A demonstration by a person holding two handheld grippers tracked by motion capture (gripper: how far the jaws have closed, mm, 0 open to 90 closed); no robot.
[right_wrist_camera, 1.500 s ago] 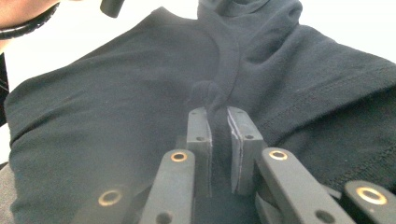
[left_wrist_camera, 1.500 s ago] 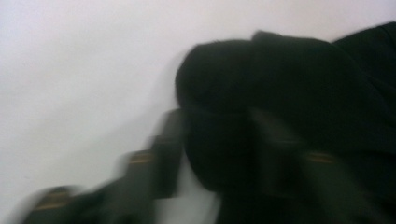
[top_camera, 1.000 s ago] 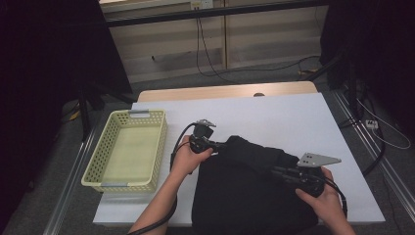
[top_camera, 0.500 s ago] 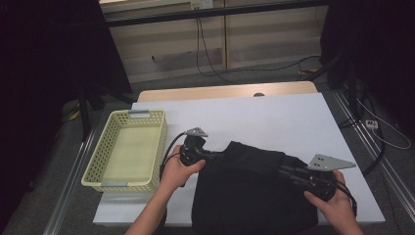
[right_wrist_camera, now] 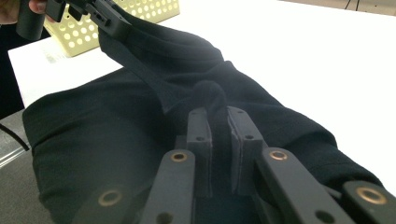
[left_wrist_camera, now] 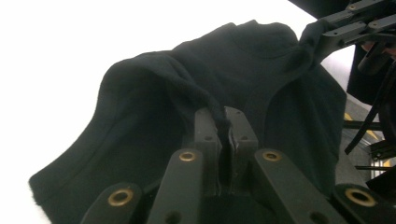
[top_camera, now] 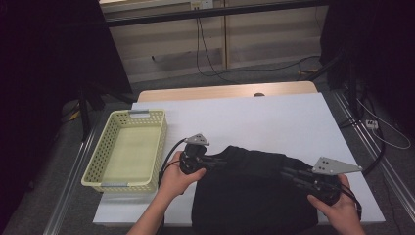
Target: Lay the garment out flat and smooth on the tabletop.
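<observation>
A black garment (top_camera: 254, 191) lies folded on the near part of the white table (top_camera: 254, 122), hanging over the front edge. My left gripper (top_camera: 222, 163) is shut on the cloth's upper left edge, and the black garment (left_wrist_camera: 196, 102) rises in a fold into the closed jaws of the left gripper (left_wrist_camera: 224, 121). My right gripper (top_camera: 288, 172) is shut on the upper right edge. There the black garment (right_wrist_camera: 140, 121) bunches between the fingers of the right gripper (right_wrist_camera: 219, 116). The left gripper (right_wrist_camera: 112, 23) also holds the far corner in the right gripper view.
A pale yellow perforated basket (top_camera: 110, 147) stands empty on the table's left side, close to my left hand. Its corner, the basket (right_wrist_camera: 140, 9), appears behind the cloth. The far half of the table is bare white. Cables run on the floor beyond.
Both grippers have drawn back toward the near edge with the garment's top edge, folding it over itself. The left hand moved left and nearer, the right hand nearer.
</observation>
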